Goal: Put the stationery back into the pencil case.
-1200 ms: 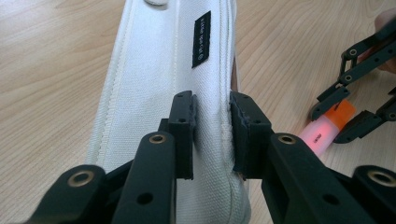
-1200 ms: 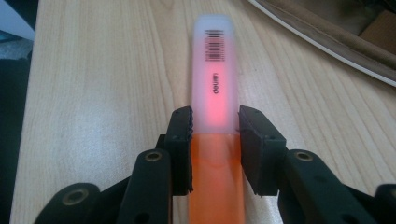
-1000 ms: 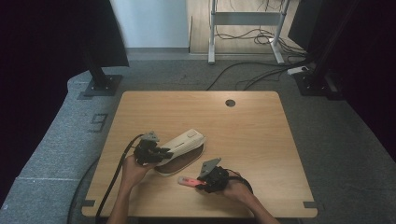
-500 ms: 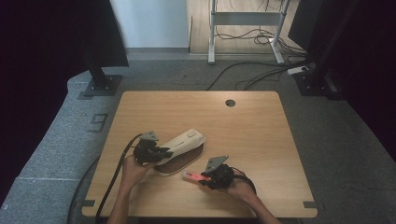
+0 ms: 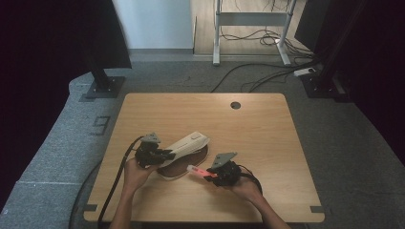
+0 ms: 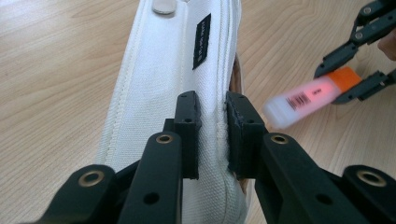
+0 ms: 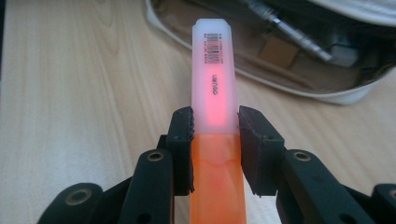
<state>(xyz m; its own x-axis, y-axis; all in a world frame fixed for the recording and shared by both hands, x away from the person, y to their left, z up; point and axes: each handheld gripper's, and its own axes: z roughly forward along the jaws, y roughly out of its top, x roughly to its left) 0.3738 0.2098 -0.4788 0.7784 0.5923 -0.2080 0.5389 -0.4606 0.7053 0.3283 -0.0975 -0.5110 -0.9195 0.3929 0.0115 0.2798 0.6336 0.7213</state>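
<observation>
High view first: nearest the table's [image 5: 267, 143] front edge, the person's right hand [image 5: 246, 187] is holding the right gripper [image 5: 213, 174], whose jaws are clamping an orange and pink highlighter [image 5: 199, 172] that is pointing left toward a white pencil case [image 5: 186, 144]. Right gripper view is showing the same grip close up, the two black pads pressing on both sides of the highlighter [image 7: 215, 116] where its orange body meets the pale pink cap, the barcoded cap end reaching just short of the case's open mouth, where a metal pen [image 7: 285, 30] and other small items are lying on the tan lining. A little farther in, the left hand [image 5: 135, 174] is holding the left gripper [image 5: 169, 153], its jaws pinching the upper flap of the pencil case and keeping it raised above the brown lower half, which is resting on the table. Left gripper view is showing the pads squeezing a stitched ridge of white canvas [image 6: 177, 70], having just been closing on it, with the right gripper [image 6: 362, 60] and its highlighter [image 6: 308, 95] hovering close beside the case's edge. Farther back, a round hole [image 5: 235, 105] is sitting near the table's far edge, and cables [image 5: 253, 78] are trailing across the grey floor beyond.
</observation>
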